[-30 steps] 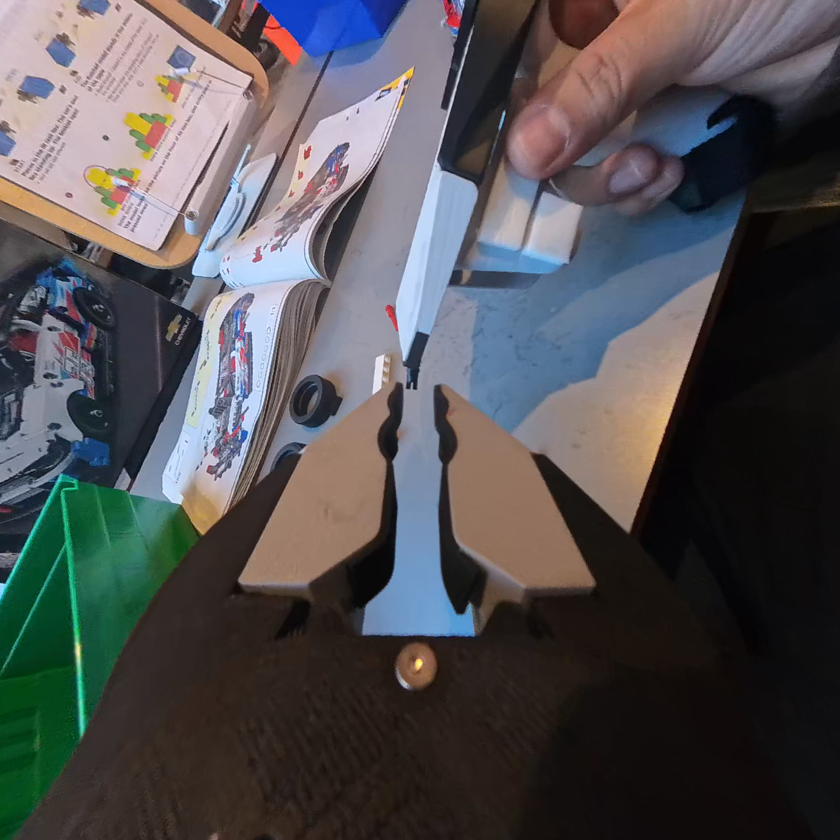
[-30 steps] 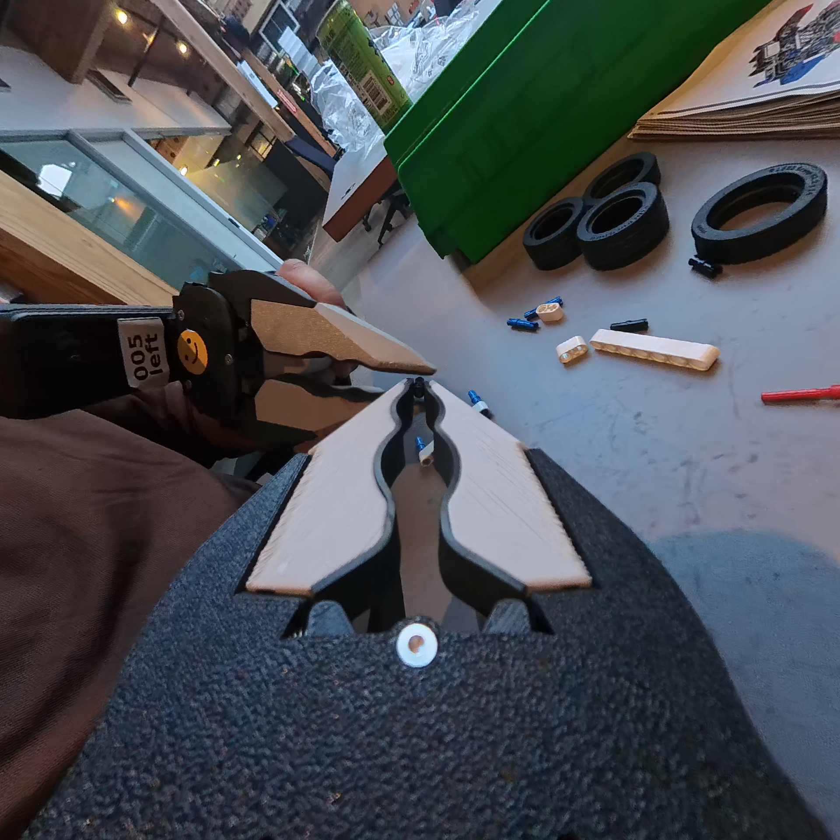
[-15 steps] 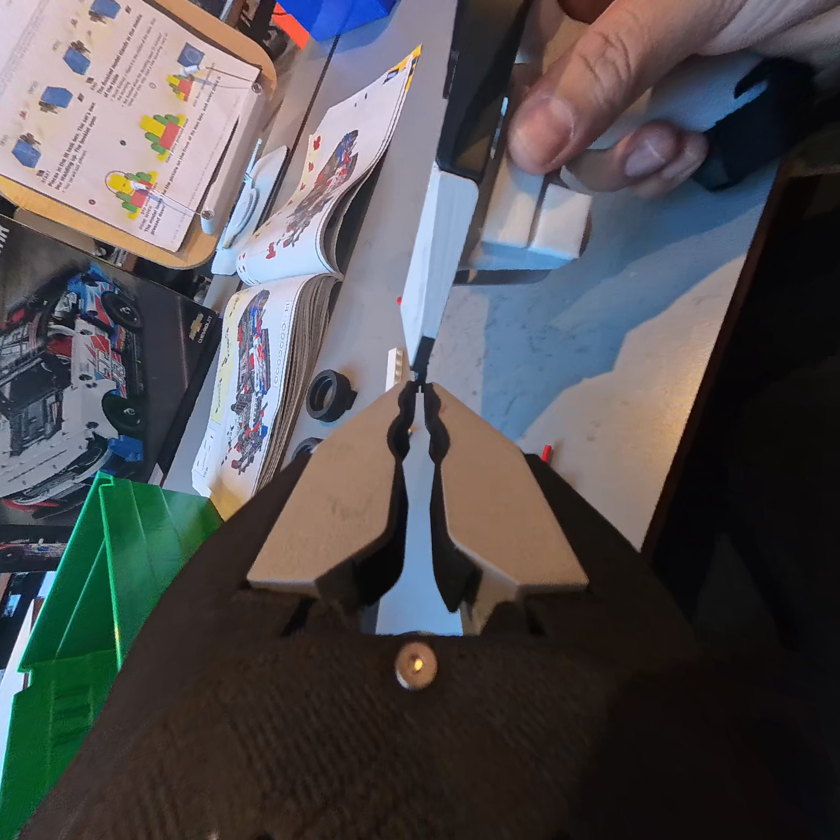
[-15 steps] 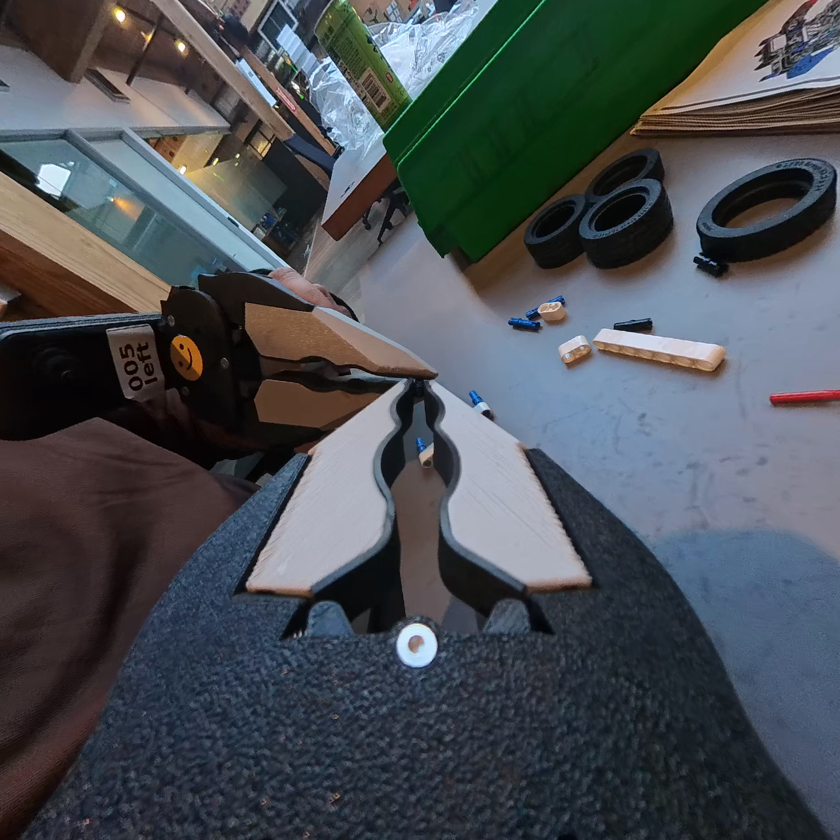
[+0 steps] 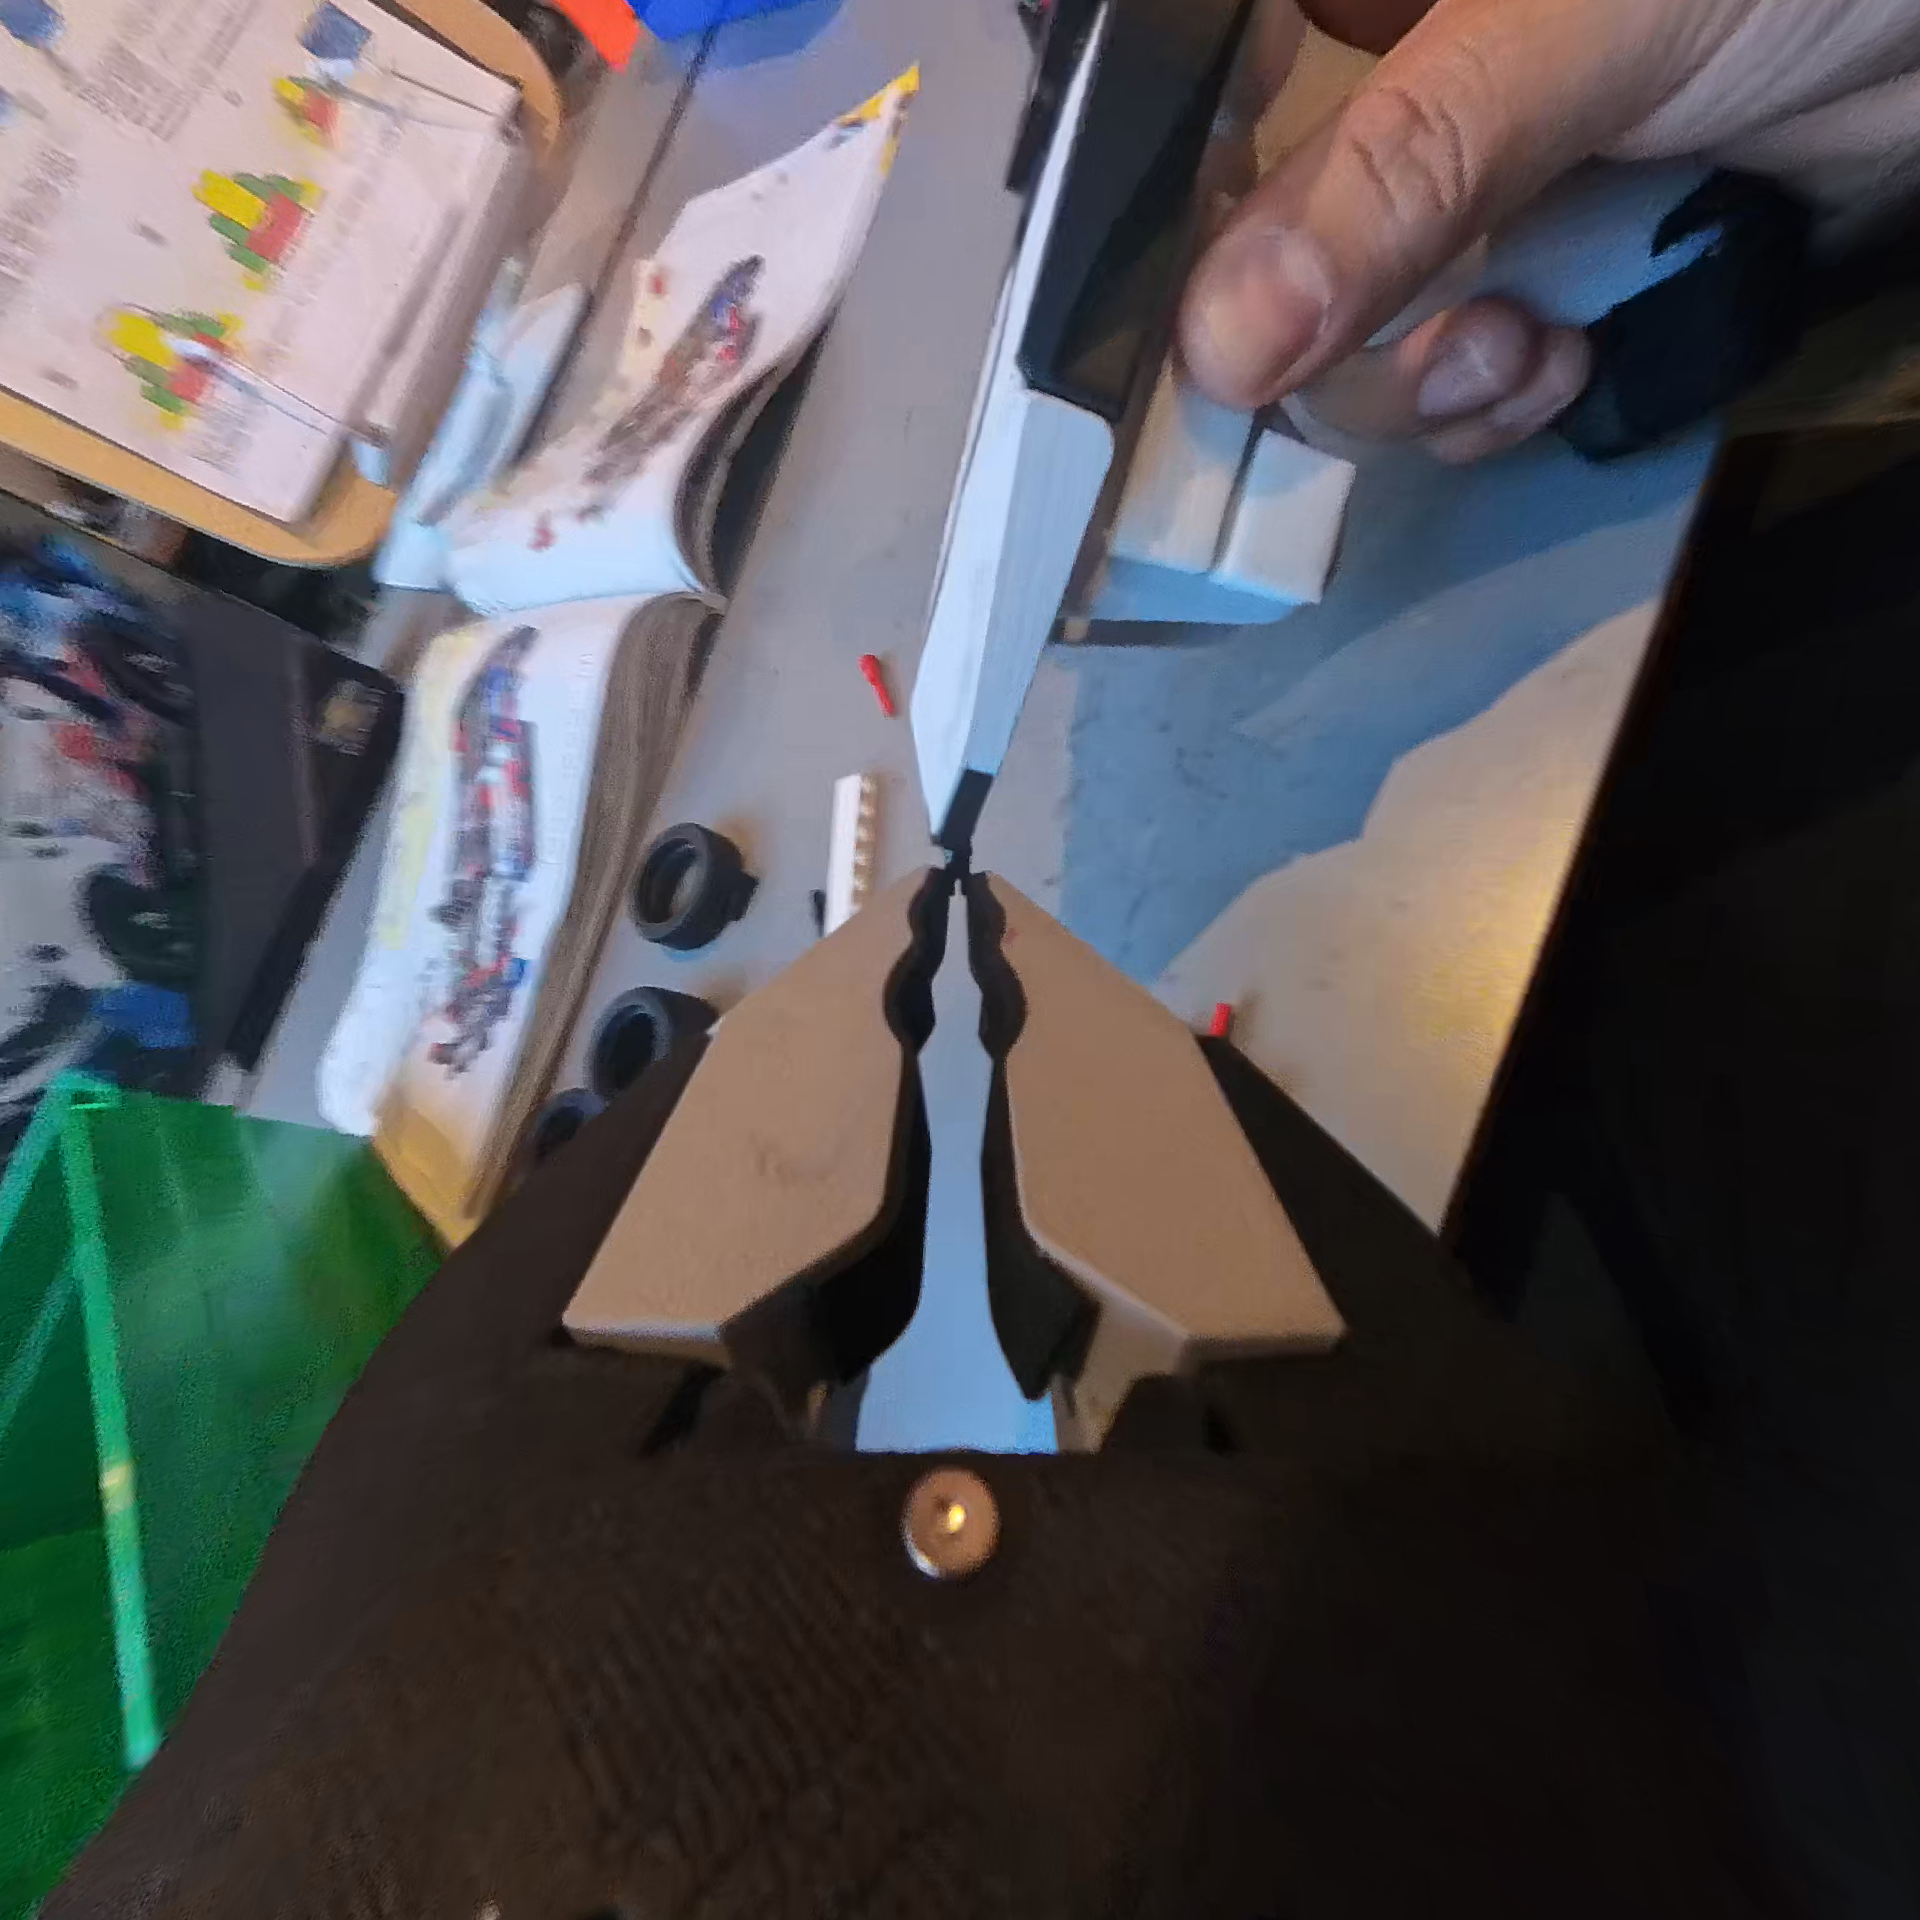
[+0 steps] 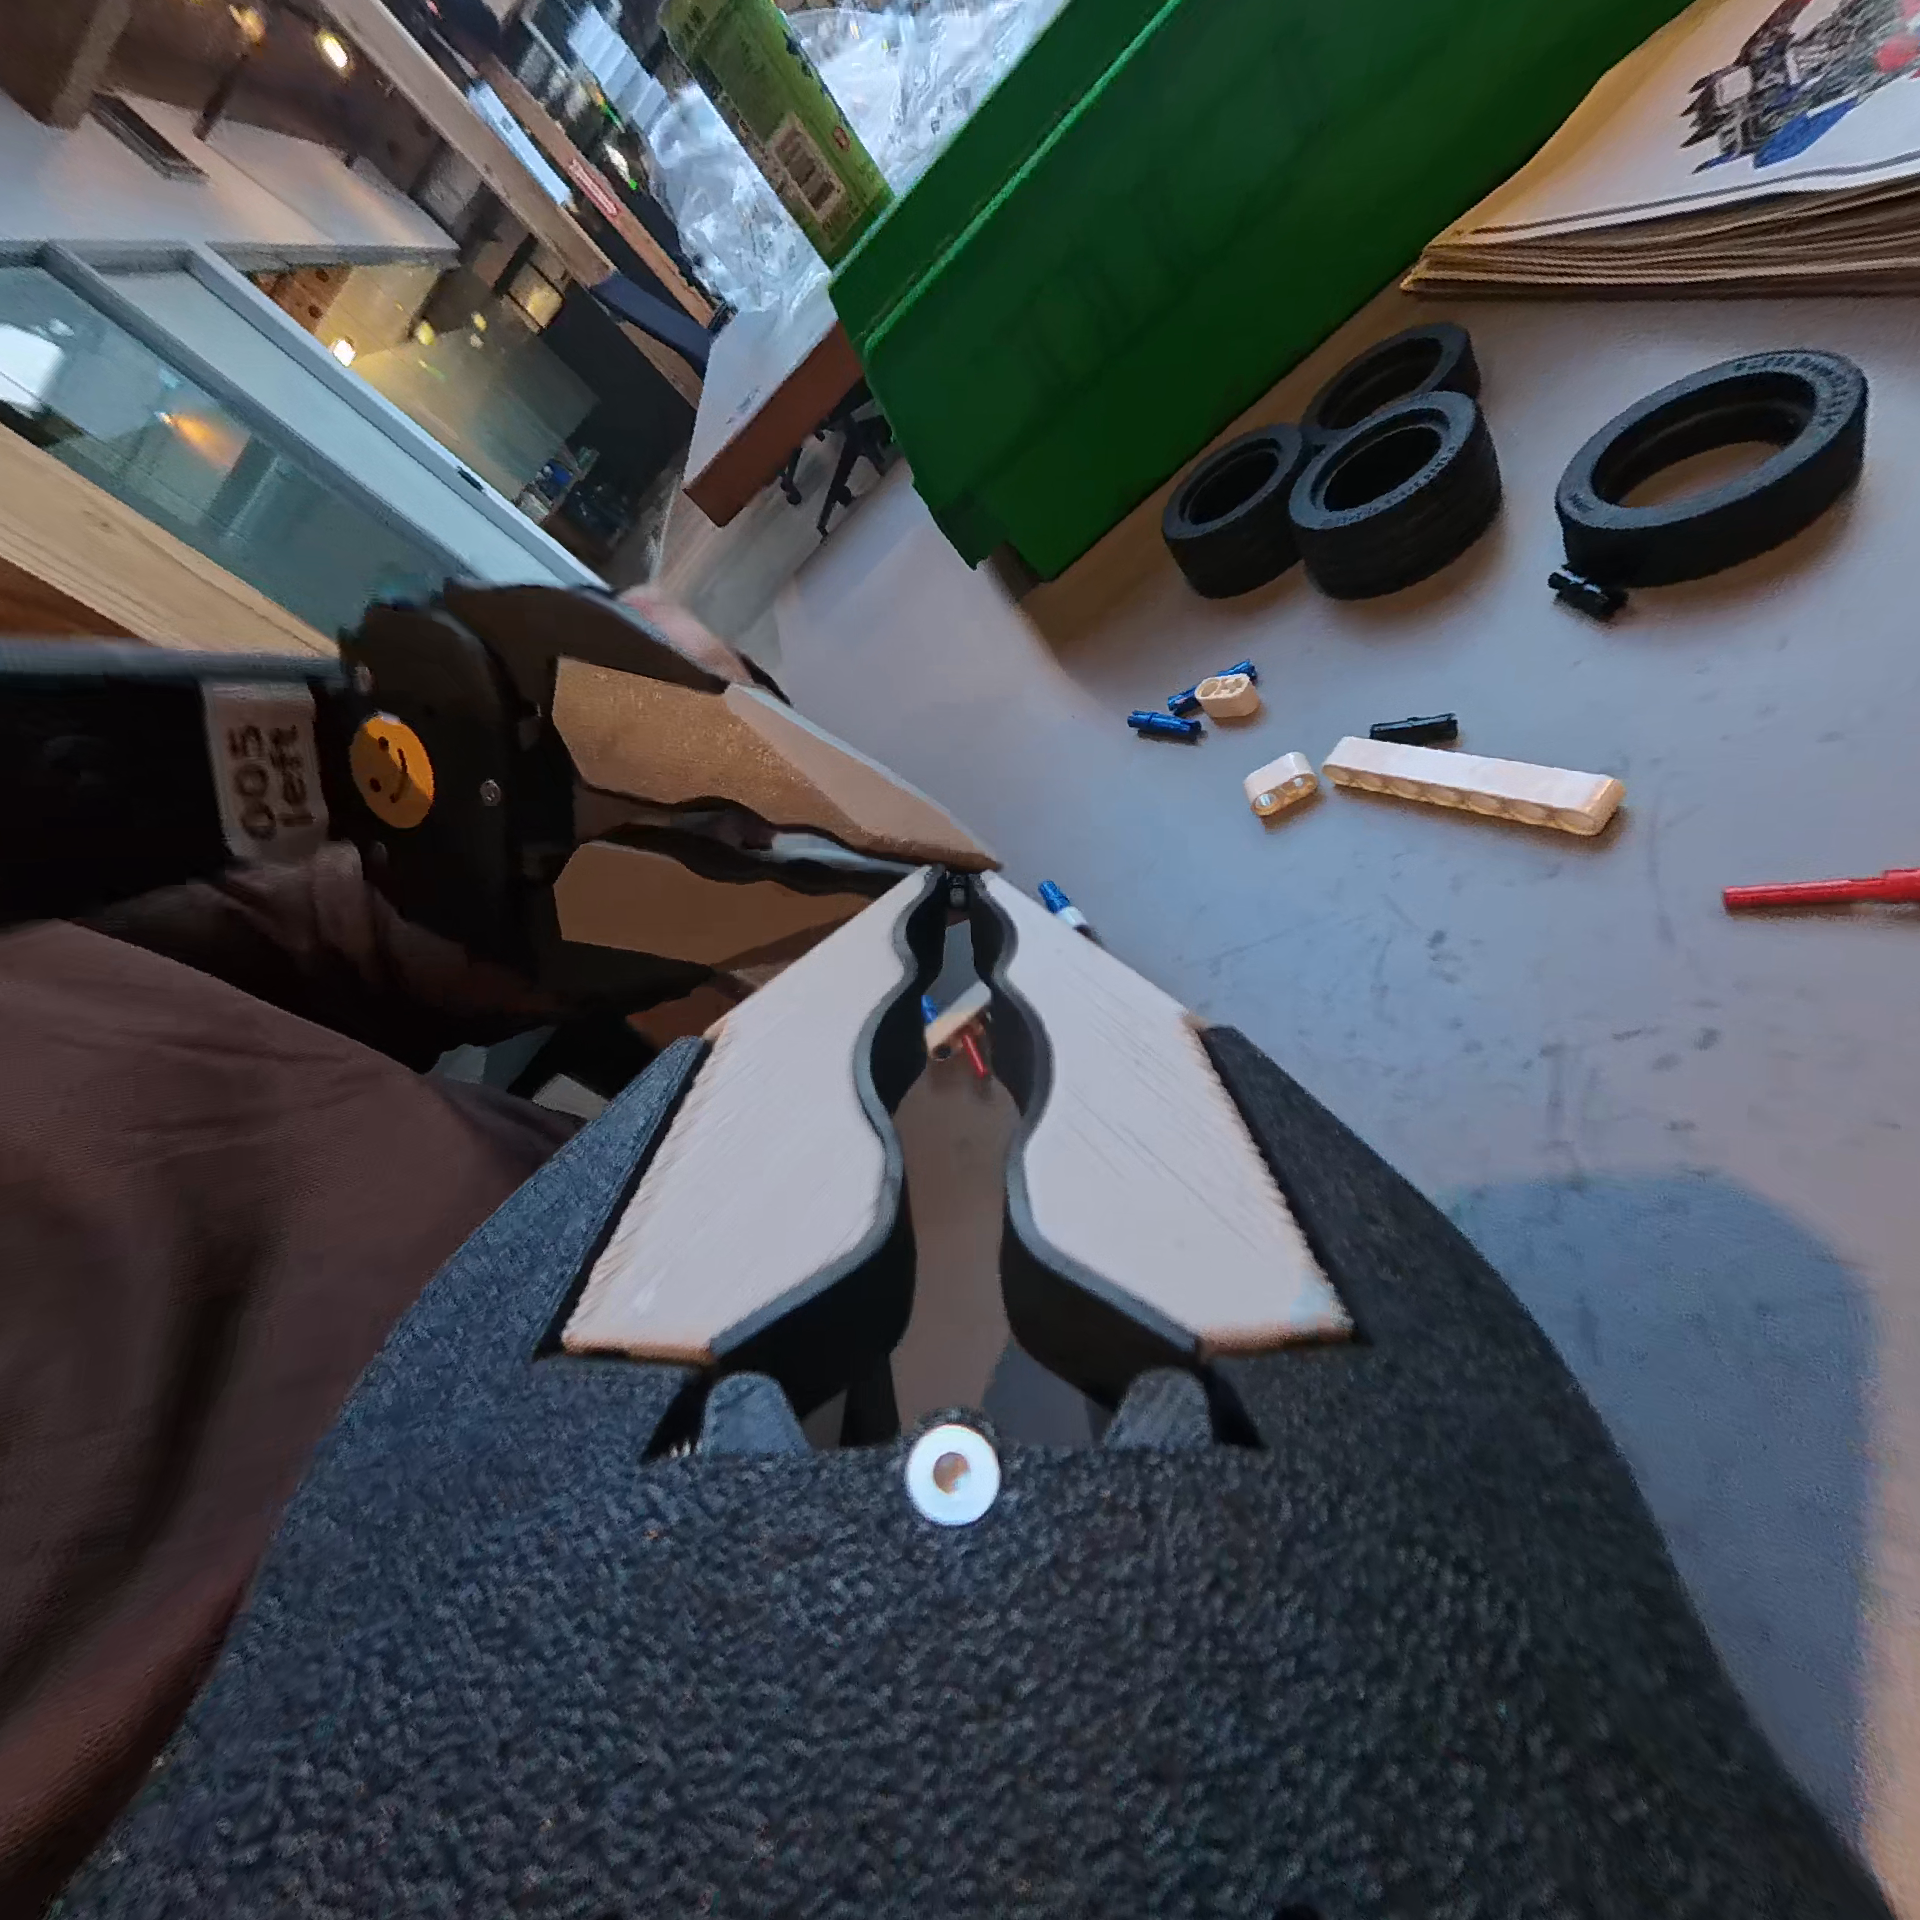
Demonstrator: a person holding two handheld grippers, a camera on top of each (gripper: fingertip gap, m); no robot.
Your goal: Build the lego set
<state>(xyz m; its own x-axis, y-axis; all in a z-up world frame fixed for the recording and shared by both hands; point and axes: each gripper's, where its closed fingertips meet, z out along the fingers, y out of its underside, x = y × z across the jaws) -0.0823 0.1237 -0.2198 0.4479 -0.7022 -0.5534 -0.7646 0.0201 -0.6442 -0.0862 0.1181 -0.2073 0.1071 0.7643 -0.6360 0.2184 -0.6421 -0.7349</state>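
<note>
1. Looking at both wrist views, the left claw (image 5: 954, 883) and right claw (image 6: 954, 881) meet tip to tip above the table (image 6: 1558, 1039), roughly at right angles.
2. Both are pinched nearly closed on a tiny black pin (image 6: 953, 885), though it's too small and blurry to say which one really has it.
3. The pin's long axis seems to run along the right claw.
4. The white beam (image 6: 1472, 798) lies well off, forward-right of the right claw.
</note>
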